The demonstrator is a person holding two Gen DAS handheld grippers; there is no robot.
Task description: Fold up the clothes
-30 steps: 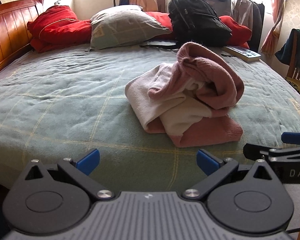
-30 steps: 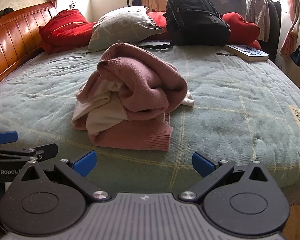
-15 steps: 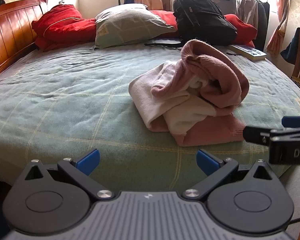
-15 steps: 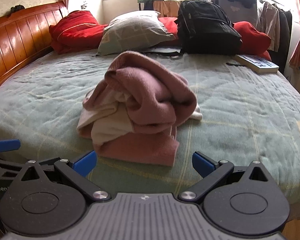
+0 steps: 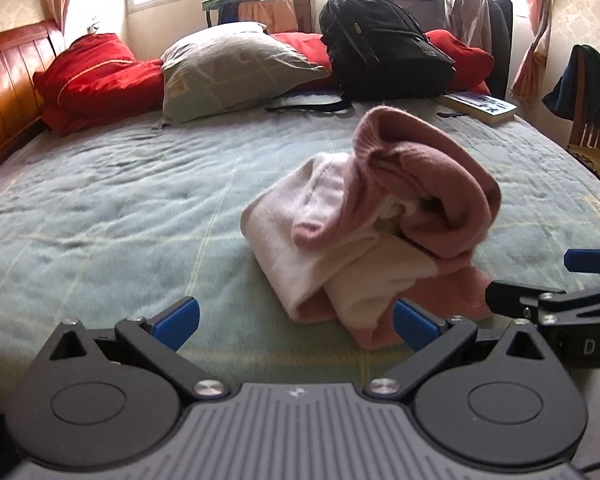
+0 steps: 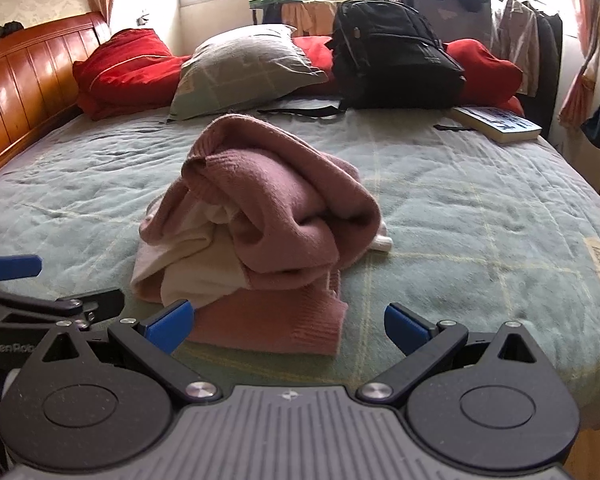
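A crumpled pink and cream sweater [image 5: 380,236] [image 6: 260,232] lies in a heap on the green quilted bed [image 5: 120,208] [image 6: 480,216]. My left gripper [image 5: 296,320] stands open just short of the heap's near edge, nothing between its blue-tipped fingers. My right gripper [image 6: 286,324] is open too, with the sweater's pink ribbed hem right in front of it. Each gripper shows at the side of the other's view: the right one [image 5: 560,280] beside the heap, the left one [image 6: 28,284] at the far left.
At the bed's far end sit red cushions [image 5: 92,76], a grey-green pillow [image 5: 228,72], a black backpack [image 5: 384,48] and a book [image 5: 480,106]. A wooden headboard [image 6: 24,92] runs along the left. Clothes hang at the back right, and a chair [image 5: 588,120] stands right of the bed.
Both grippers have moved forward toward the sweater heap, which now looms larger and nearer. Both stay open. The sweater itself has not moved.
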